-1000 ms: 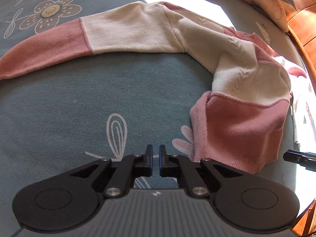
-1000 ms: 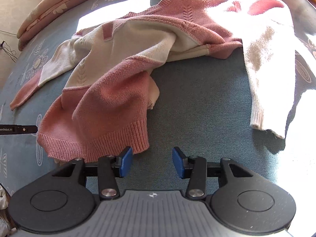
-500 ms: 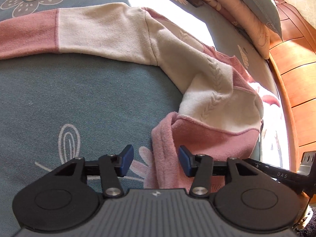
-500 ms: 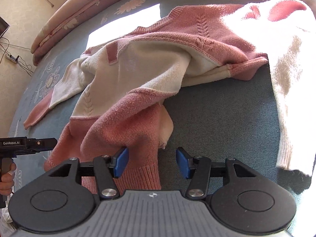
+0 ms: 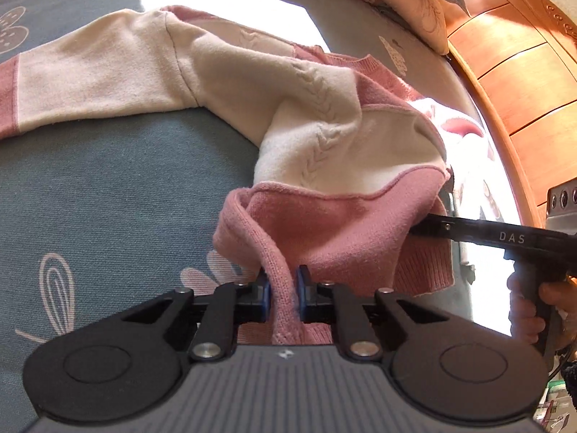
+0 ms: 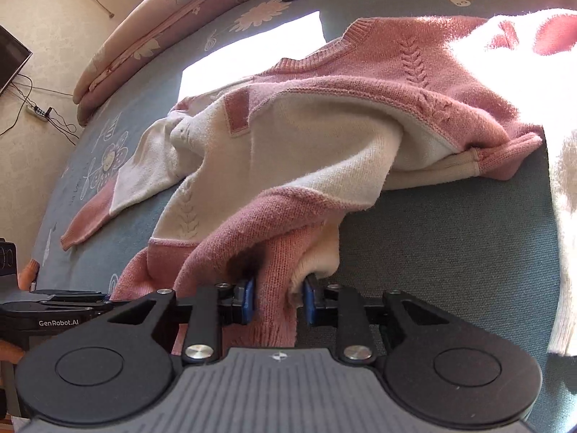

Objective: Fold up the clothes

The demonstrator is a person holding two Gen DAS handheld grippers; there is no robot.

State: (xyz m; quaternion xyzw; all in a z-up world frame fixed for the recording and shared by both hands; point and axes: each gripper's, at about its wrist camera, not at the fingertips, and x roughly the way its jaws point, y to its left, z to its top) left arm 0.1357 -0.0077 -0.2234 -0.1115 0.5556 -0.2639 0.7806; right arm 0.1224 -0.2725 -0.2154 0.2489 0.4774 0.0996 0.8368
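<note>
A pink and cream knitted sweater (image 5: 324, 137) lies crumpled on the blue flowered bedcover (image 5: 108, 198), one sleeve stretched out to the left. My left gripper (image 5: 283, 296) is closing, and its blue pads pinch the pink ribbed hem at the sweater's left corner. In the right wrist view the sweater (image 6: 324, 144) bunches toward the camera. My right gripper (image 6: 277, 299) is closing too, pads pressed on a thick fold of the pink hem with cream fabric inside. The right gripper (image 5: 468, 232) also enters from the right in the left wrist view, its tips buried in the hem.
Pillows (image 6: 162, 25) lie along the far side of the bed and a wooden headboard (image 5: 523, 72) runs on the right. A white garment (image 6: 541, 90) lies in bright sun at the right. A power strip (image 6: 38, 112) with cables sits on the floor.
Both grippers moved forward onto the sweater's hem and closed on it. The left one opened first, then shut. The hem now bunches up between the pads of each.
</note>
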